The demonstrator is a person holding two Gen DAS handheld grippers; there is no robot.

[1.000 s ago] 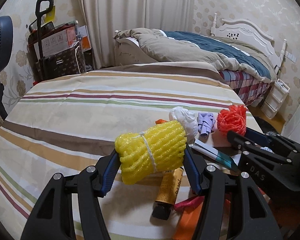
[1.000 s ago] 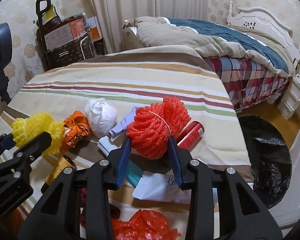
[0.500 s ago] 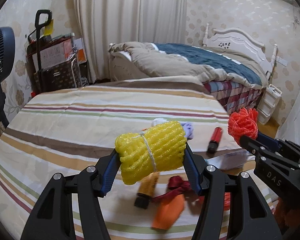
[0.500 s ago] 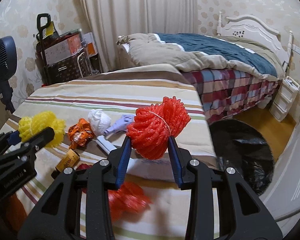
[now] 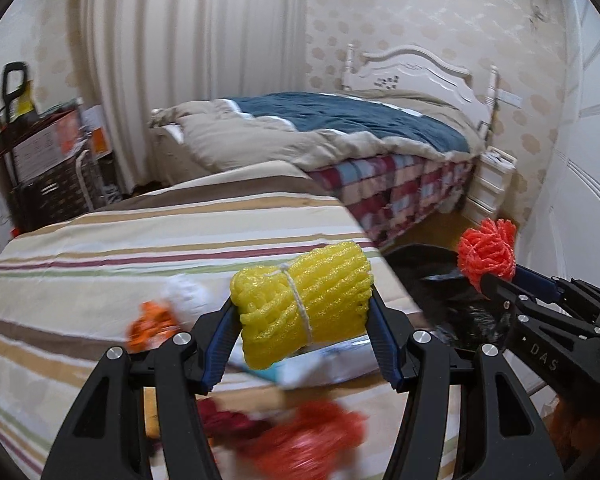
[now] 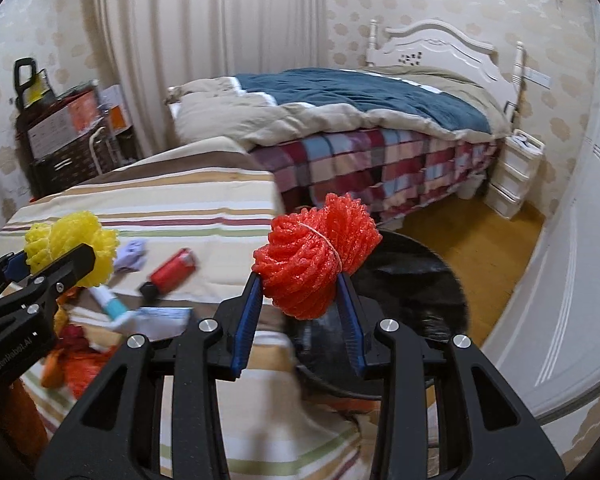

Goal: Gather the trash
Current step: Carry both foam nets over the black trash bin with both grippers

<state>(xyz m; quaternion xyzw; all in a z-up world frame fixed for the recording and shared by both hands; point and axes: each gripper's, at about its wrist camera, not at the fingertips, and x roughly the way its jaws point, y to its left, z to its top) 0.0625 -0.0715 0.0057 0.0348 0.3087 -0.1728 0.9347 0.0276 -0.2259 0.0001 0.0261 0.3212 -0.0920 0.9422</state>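
Trash bundles are now carried off the striped bed [image 6: 172,196]: left gripper [image 5: 302,334] pinches the yellow net [image 5: 300,312], right gripper [image 6: 300,300] pinches the red net [image 6: 314,256], and the black bin [image 6: 428,276] is now just beyond the right fingertips, ready for dropping.

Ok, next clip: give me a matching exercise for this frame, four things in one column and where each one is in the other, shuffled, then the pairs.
Things:
1. yellow foam net roll
2. red foam net roll
3. red tube
4. black trash bag

Places:
A. lying on the striped bedcover
B. clamped in the right gripper
C. on the floor beside the striped bed
D. clamped in the left gripper

Pairs: 1-D, 2-B, 3-A, 4-C
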